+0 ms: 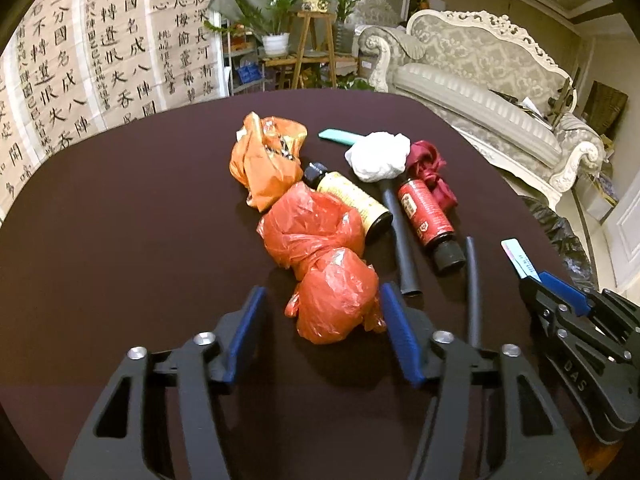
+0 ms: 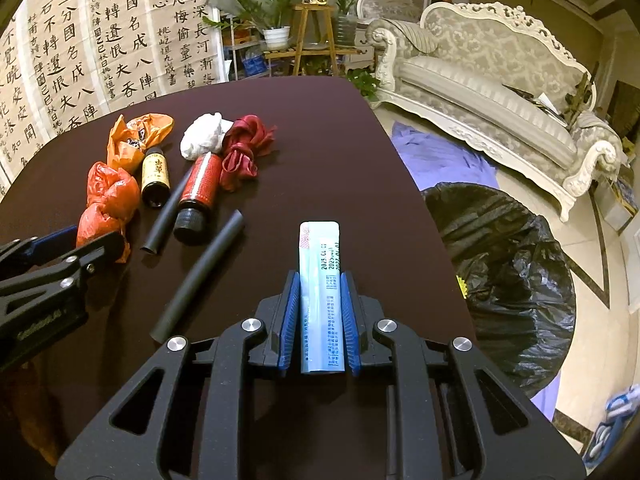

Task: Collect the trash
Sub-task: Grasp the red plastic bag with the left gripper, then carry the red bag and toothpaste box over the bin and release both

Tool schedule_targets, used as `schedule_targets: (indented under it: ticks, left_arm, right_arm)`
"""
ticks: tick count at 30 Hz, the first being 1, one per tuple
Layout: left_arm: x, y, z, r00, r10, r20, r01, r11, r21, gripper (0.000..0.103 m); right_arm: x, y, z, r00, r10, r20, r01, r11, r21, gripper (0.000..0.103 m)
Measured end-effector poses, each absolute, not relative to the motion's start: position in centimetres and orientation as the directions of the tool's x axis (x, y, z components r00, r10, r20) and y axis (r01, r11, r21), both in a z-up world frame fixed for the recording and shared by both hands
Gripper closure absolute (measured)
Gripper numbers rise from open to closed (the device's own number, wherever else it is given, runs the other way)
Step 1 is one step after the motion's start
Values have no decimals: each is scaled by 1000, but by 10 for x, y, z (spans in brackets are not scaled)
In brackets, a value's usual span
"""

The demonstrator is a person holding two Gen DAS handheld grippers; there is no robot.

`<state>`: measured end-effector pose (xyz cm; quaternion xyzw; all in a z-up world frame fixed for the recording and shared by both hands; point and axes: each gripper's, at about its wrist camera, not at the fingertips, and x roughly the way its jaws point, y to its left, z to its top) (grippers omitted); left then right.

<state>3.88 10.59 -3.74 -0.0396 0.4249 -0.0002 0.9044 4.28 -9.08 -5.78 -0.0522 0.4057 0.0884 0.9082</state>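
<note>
On the dark brown desk [image 1: 120,220], trash lies clustered toward 12 o'clock; off its edge at 3 o'clock sits a bin lined with a crinkled black bag [image 2: 508,264]. Largest is a knotted red plastic bag [image 1: 324,264], glossy and creased, lying between the wide-apart jaws of the left gripper [image 1: 324,320]. The right gripper [image 2: 320,296] has its jaws clamped on a slim pale-blue sachet [image 2: 322,280] with printed dates, pointing toward 12 o'clock

Light-blue sachet [image 2: 322,288]; red-orange bag [image 1: 320,264]; black bin liner [image 2: 508,280].
</note>
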Motion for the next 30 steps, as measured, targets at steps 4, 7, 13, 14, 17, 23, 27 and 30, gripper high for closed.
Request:
schedule_targets:
  ticks: [4, 7, 13, 14, 17, 23, 27, 30]
  left_arm:
    - [35, 106, -37, 647, -33, -761, -19, 998, -60, 68]
    - [29, 105, -38, 654, -40, -756, -9, 998, -61, 71]
    - [15, 106, -35, 666, -50, -745, 5, 998, -62, 72]
    - [15, 105, -34, 667, -48, -744, 7, 998, -58, 72]
    - [9, 103, -31, 671, -53, -739, 15, 998, -58, 72]
    - [-2, 89, -23, 687, -83, -722, 45, 996, -72, 72]
    - [-4, 74, -16, 699, -115, -706, 83, 993, -80, 72]
    - [-5, 54, -13, 705, -144, -695, 126, 989, -78, 72]
  right_arm:
    - [43, -91, -57, 656, 119, -745, -203, 979, -22, 83]
    - [43, -90, -57, 656, 118, -745, -204, 979, -24, 83]
    - [42, -91, -55, 662, 124, -739, -203, 979, -17, 83]
    - [41, -90, -54, 664, 125, -737, -203, 979, -16, 83]
    - [37, -90, -51, 672, 125, -730, -199, 980, -15, 83]
    - [28, -102, -47, 689, 116, -716, -172, 985, -6, 83]
    - [21, -120, -41, 708, 86, -701, -126, 992, -6, 83]
    - [19, -138, -38, 722, 53, -690, -80, 997, -7, 83]
